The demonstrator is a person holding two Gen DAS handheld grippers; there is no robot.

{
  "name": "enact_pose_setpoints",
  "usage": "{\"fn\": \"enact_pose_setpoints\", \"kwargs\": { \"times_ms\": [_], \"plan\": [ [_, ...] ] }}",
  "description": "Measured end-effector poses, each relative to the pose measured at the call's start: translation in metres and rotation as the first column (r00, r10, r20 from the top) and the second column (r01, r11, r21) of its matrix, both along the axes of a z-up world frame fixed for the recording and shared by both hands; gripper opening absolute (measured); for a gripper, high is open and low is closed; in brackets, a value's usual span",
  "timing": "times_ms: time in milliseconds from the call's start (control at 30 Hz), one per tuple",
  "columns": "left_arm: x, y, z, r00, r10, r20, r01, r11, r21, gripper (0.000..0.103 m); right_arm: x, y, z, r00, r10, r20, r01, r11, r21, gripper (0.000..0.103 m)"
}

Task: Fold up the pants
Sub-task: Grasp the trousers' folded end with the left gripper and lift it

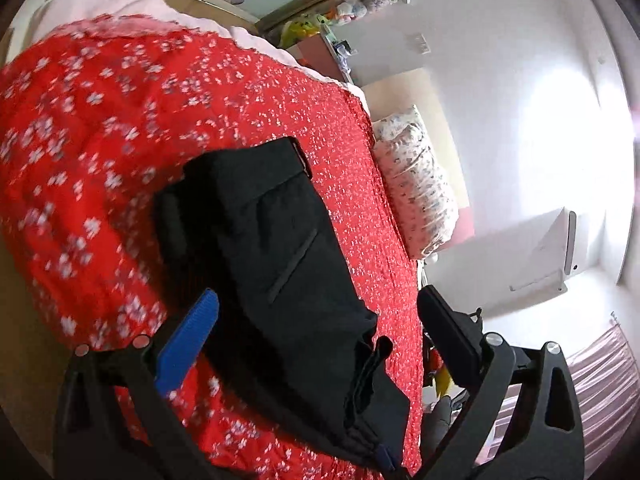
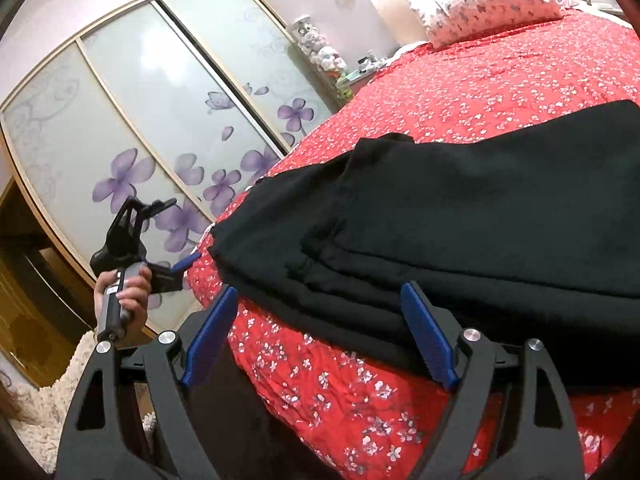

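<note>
Black pants (image 1: 280,264) lie folded in several layers on the red flowered bedspread (image 1: 100,140). In the right wrist view the pants (image 2: 480,216) form a stacked bundle near the bed's edge. My left gripper (image 1: 316,312) is open and empty, its fingers either side of the bundle's near end, above it. The left gripper also shows in the right wrist view (image 2: 160,240), held in a hand off the bed's side. My right gripper (image 2: 320,300) is open and empty, at the bundle's near edge.
A flowered pillow (image 1: 416,184) lies at the head of the bed, also in the right wrist view (image 2: 488,4). A sliding wardrobe with purple flowers (image 2: 140,140) stands beside the bed. A shaggy rug (image 2: 52,400) covers the floor below.
</note>
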State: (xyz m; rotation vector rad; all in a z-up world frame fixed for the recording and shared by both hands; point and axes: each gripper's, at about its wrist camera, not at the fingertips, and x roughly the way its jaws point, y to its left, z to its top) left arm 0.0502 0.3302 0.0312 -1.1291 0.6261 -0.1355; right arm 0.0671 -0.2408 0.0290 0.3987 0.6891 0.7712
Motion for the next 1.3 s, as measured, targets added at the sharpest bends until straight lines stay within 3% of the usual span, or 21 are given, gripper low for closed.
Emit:
{"fn": "enact_pose_setpoints", "kwargs": {
  "times_ms": [67,333,400,467,567,867,933,1000,1133,1233,1300],
  "plan": [
    [0.010,0.005,-0.007,0.999,-0.004,-0.033,0.004,1.000,-0.011,0.089,0.001,0.001,-0.001,1.000,-0.001,-0.005,0.001,1.000,0.003,0.085],
    [0.034,0.006,-0.031,0.992,0.018,-0.124,-0.020,1.000,-0.019,0.080,0.004,0.002,-0.002,1.000,0.009,-0.009,-0.009,1.000,0.003,0.085],
    [0.037,0.003,-0.027,0.992,0.026,-0.125,-0.025,1.000,0.008,0.061,0.005,0.003,-0.004,1.000,0.011,-0.009,-0.011,1.000,-0.001,0.085],
    [0.042,-0.003,-0.022,0.987,0.038,-0.154,-0.025,0.996,0.087,0.014,0.005,0.004,-0.004,1.000,0.014,-0.010,-0.014,1.000,-0.004,0.085],
    [0.041,-0.006,-0.017,0.988,0.039,-0.146,-0.019,0.990,0.138,0.007,0.006,0.006,-0.003,1.000,0.020,-0.009,-0.020,1.000,-0.006,0.087],
    [-0.003,-0.005,-0.005,0.995,0.036,-0.088,-0.020,0.983,0.184,0.004,0.007,0.006,-0.004,1.000,0.024,-0.013,-0.024,1.000,0.006,0.087],
    [0.001,-0.004,-0.019,0.990,0.039,-0.132,-0.008,0.973,0.230,0.004,0.006,0.006,-0.005,1.000,0.024,-0.012,-0.024,1.000,0.007,0.087],
    [0.008,-0.002,-0.038,0.985,0.038,-0.170,-0.002,0.978,0.207,0.006,0.007,0.006,-0.005,1.000,0.024,-0.013,-0.024,1.000,0.007,0.087],
    [0.000,0.004,-0.038,0.989,0.028,-0.147,-0.005,0.988,0.154,0.021,0.006,0.004,-0.005,1.000,0.027,-0.009,-0.027,1.000,-0.001,0.087],
    [-0.015,0.013,-0.029,0.991,0.050,-0.126,-0.030,0.987,0.156,0.054,0.006,0.004,-0.005,1.000,0.026,-0.012,-0.026,1.000,0.005,0.087],
    [-0.021,0.020,-0.031,0.988,0.063,-0.140,-0.042,0.989,0.145,0.056,0.006,0.004,-0.005,1.000,0.026,-0.013,-0.026,1.000,0.011,0.087]
  ]
}}
